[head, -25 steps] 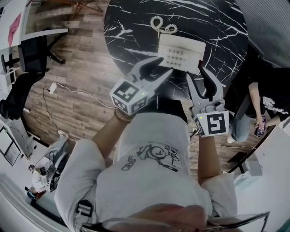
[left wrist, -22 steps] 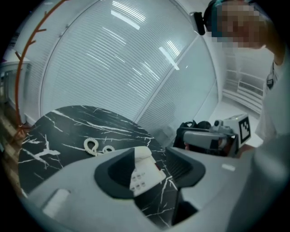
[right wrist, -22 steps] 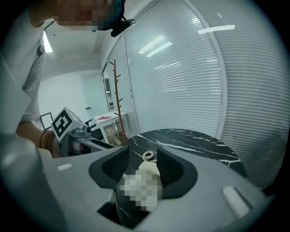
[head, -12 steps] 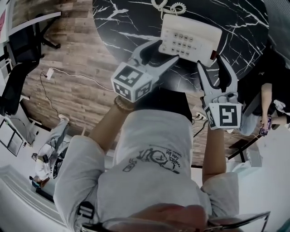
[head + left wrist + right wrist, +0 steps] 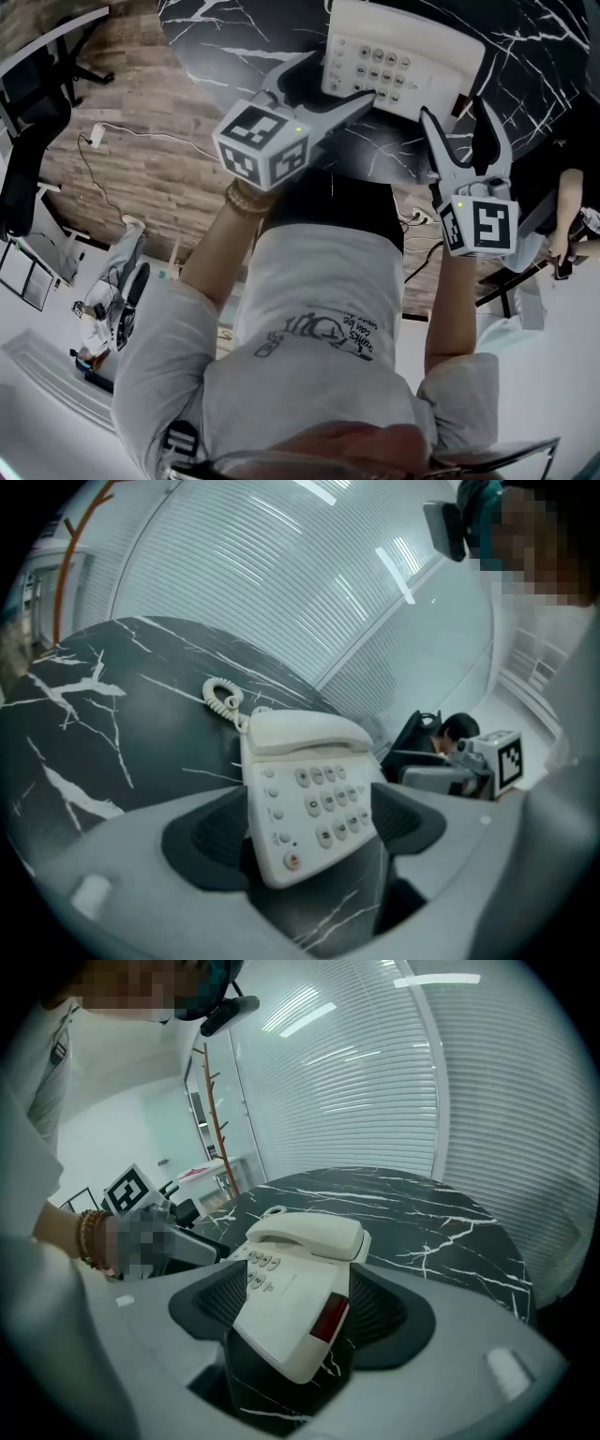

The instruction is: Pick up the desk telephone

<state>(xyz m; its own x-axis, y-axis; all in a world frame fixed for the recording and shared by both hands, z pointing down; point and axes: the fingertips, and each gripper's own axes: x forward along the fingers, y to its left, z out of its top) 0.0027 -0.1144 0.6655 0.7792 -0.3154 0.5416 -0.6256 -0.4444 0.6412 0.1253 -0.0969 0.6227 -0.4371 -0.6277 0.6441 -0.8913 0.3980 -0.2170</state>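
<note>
The white desk telephone (image 5: 398, 58) lies on the round black marble table (image 5: 234, 33), handset in its cradle and coiled cord (image 5: 223, 701) behind it. My left gripper (image 5: 339, 84) reaches over the phone's near left corner. Its jaws have just been opening and stand wide, with the keypad end (image 5: 309, 808) between the pads and gaps on both sides. My right gripper (image 5: 457, 112) is at the near right corner. Its jaws have also just been opening, and the phone's corner with the red window (image 5: 323, 1321) sits between them unpressed.
The table edge runs just below the phone; wood floor with a loose cable (image 5: 122, 141) lies to the left. An office chair (image 5: 28, 112) stands at far left. A seated person (image 5: 574, 211) is close on the right. Window blinds (image 5: 375, 1082) rise behind the table.
Both grippers have dropped toward the phone and spread their jaws wider. They now straddle its near corners, where earlier they hung short of it.
</note>
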